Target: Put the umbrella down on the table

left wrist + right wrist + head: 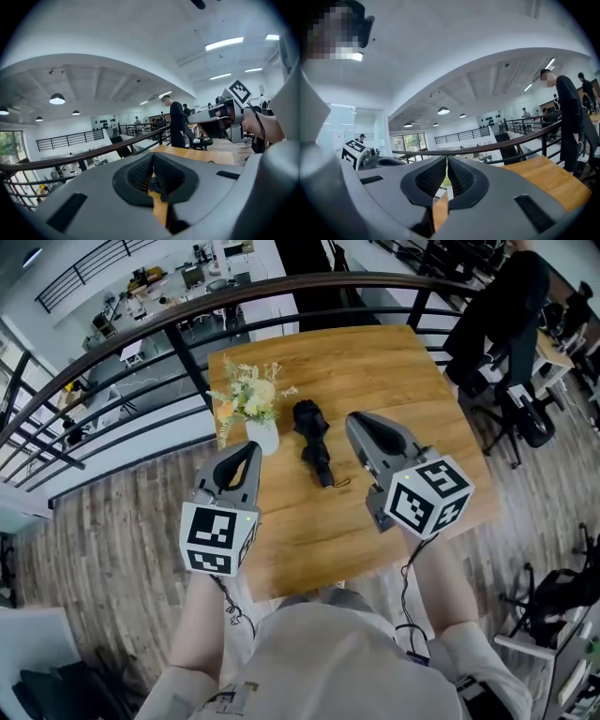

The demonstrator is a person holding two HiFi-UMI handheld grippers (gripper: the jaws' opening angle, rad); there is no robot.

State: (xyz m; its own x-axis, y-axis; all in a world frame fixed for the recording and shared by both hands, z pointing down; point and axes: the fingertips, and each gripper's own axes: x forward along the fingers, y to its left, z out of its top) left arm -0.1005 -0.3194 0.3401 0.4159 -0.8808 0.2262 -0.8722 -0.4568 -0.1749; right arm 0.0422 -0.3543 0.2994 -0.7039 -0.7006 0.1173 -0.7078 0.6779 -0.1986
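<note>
A folded black umbrella (pixel 314 442) lies flat on the wooden table (pixel 375 371), near its middle, with its strap end toward me. Both grippers hang in the air above the table's near half, apart from the umbrella. My left gripper (pixel 251 448) is left of it, jaws together with nothing held (pixel 153 157). To the umbrella's right, my right gripper (pixel 358 420) is shut and empty too (pixel 446 161). Both gripper views look almost level over the table toward the railing. Each shows the other gripper off to the side.
A white vase of flowers (pixel 253 409) stands on the table left of the umbrella. A dark railing (pixel 187 320) curves round the table's far and left sides. A person in black (pixel 506 306) stands at the far right by office chairs.
</note>
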